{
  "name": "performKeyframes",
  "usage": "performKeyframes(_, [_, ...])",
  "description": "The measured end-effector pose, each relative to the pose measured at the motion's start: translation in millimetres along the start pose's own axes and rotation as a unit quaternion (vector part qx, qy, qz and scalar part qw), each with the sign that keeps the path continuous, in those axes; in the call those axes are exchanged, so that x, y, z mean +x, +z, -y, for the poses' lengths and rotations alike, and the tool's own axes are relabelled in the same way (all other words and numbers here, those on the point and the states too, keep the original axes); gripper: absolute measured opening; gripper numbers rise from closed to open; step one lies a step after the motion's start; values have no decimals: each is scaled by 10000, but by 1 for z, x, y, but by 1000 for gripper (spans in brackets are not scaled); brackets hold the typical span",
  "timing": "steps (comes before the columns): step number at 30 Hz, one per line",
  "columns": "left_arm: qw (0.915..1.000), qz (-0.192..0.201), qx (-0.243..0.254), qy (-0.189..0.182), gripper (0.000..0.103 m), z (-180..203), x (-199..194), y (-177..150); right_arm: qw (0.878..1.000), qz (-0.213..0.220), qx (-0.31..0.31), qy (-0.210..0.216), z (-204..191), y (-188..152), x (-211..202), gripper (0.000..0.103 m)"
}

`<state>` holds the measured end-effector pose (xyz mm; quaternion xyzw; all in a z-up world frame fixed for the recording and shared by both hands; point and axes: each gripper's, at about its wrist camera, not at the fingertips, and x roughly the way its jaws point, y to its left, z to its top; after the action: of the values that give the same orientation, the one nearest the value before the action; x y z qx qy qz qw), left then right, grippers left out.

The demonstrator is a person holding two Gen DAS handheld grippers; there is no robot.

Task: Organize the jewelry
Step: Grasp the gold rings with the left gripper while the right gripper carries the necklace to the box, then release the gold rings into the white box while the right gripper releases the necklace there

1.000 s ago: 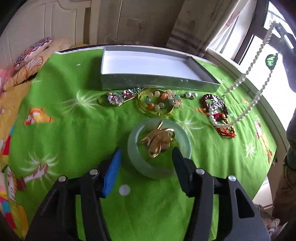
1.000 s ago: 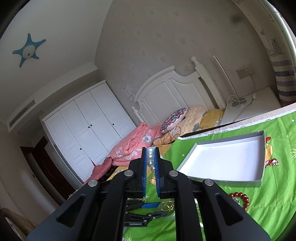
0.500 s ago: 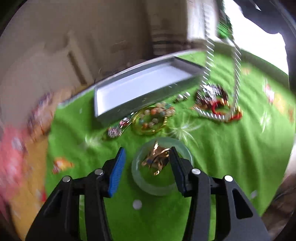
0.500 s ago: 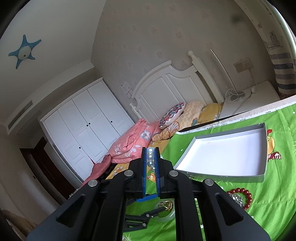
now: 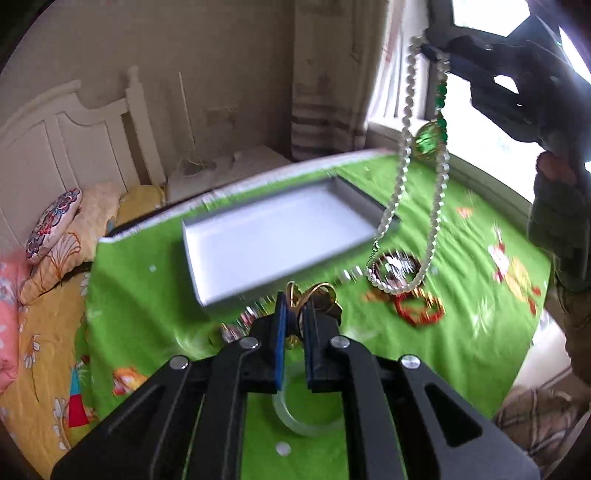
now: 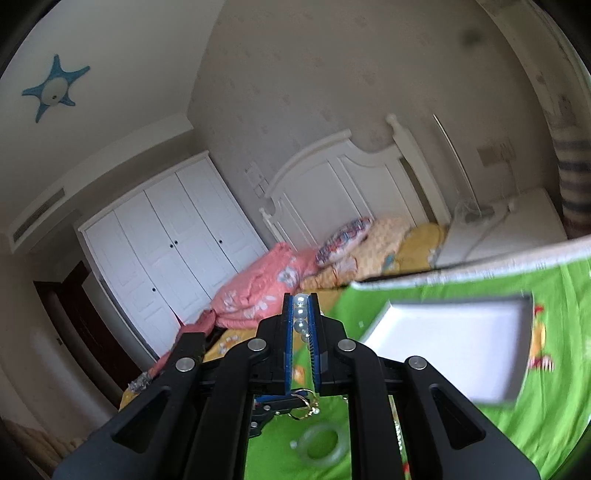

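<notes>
Between the left gripper's point(image 5: 296, 306) clenched pads sits a tangle of gold rings point(image 5: 314, 295), lifted above the pale green bangle point(image 5: 306, 417) on the green cloth point(image 5: 461, 332). Over by the window, the right gripper point(image 6: 303, 314) pinches a pearl necklace point(image 5: 402, 147), whose loop hangs beside the empty white tray point(image 5: 273, 236) and just above the red bracelets point(image 5: 417, 310).

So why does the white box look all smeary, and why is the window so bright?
Left wrist view: the white box and red bracelet are streaked by motion blur; the window glares white. Right wrist view: the box is also smeared, while the pearls look sharp.
</notes>
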<state>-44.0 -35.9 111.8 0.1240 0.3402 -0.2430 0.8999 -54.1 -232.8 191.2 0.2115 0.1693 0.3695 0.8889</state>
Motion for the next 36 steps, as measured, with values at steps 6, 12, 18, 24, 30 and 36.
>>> performKeyframes(6, [9991,-20,-413,0,8,-30,23,36,9991,-48,-339,-254,-8,40,29,11])
performKeyframes(12, [9936,-274,-1095,22,8,-62,76,54,9975,-331,-332,-532,7,55,76,11])
performKeyframes(18, [9848,-377,-1692,92,8,-87,120,53,9961,-576,-86,-662,48,43,116,11])
performKeyframes(24, [9805,-631,-1846,250,8,-92,156,44,9642,-1340,-306,-2268,117,-2,121,11])
performKeyframes(30, [9792,-774,-1845,340,9,-92,180,40,9481,-1488,45,-2809,171,-24,97,11])
performKeyframes(36, [9757,-963,-1874,598,71,-93,189,47,9265,-2216,198,-3035,193,-43,109,50])
